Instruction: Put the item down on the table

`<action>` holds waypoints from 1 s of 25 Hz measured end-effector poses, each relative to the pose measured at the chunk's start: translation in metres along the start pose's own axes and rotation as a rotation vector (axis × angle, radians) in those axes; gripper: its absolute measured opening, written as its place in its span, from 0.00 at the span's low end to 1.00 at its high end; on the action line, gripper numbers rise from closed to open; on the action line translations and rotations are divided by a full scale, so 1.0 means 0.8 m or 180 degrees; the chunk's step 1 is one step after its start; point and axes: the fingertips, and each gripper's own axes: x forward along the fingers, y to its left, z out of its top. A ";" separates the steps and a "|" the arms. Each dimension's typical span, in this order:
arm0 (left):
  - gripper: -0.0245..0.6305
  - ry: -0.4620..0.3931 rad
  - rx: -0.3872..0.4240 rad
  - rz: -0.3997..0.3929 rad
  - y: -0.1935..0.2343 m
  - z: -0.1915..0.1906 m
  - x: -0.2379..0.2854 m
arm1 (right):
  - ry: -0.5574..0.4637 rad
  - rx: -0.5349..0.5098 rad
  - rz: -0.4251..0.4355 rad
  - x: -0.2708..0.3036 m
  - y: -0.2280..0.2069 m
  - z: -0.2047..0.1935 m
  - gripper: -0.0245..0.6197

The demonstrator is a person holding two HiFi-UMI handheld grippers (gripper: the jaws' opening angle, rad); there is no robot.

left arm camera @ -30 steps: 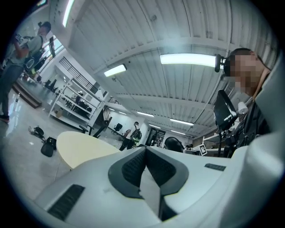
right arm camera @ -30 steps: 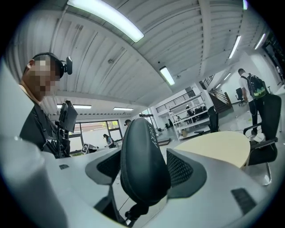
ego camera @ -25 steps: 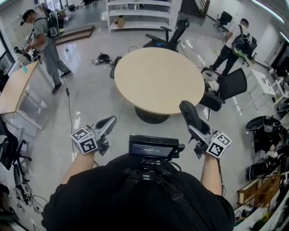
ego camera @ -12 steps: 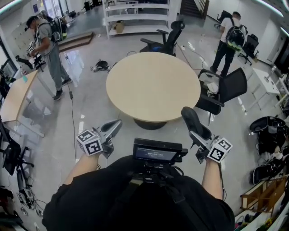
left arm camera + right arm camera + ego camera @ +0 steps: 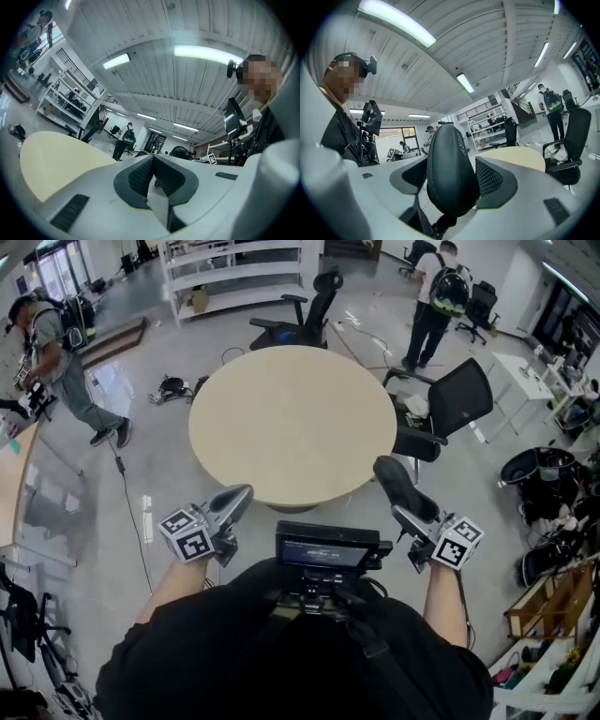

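Nearer now to the round table [image 5: 291, 418], grips a black oval case [image 5: 392, 482] in the right gripper [image 5: 415, 519], long axis aimed at its top just ahead; left gripper [image 5: 239, 496] pinched shut, empty.

The head view looks steeply down on the round counter [image 5: 291, 423]. Both gripper views sit close behind their jaws, facing level toward that same counter.

We're holding both out level: left gripper [image 5: 242, 493] jaws pinched together, right gripper [image 5: 408, 510] clamped on a black case [image 5: 394, 479].
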 end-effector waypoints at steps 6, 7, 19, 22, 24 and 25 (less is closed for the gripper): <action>0.04 0.0054 0.0086 -0.0280 0.094 0.058 0.018 | -0.0123 -0.0047 -0.0225 0.085 -0.002 0.026 0.52; 0.04 0.0070 0.0085 -0.0319 0.110 0.063 0.017 | -0.0150 -0.0034 -0.0255 0.101 -0.001 0.026 0.52; 0.04 0.0171 -0.0119 -0.0486 0.224 0.073 0.013 | 0.0036 0.0030 -0.0500 0.198 -0.005 0.000 0.52; 0.04 0.0186 -0.0169 -0.0472 0.248 0.070 0.027 | 0.0071 0.0049 -0.0510 0.216 -0.027 0.003 0.52; 0.04 0.0206 -0.0193 -0.0436 0.263 0.069 0.040 | 0.0085 0.0061 -0.0482 0.227 -0.047 0.004 0.52; 0.04 0.0214 -0.0205 -0.0405 0.270 0.068 0.046 | 0.0092 0.0071 -0.0459 0.232 -0.057 0.003 0.52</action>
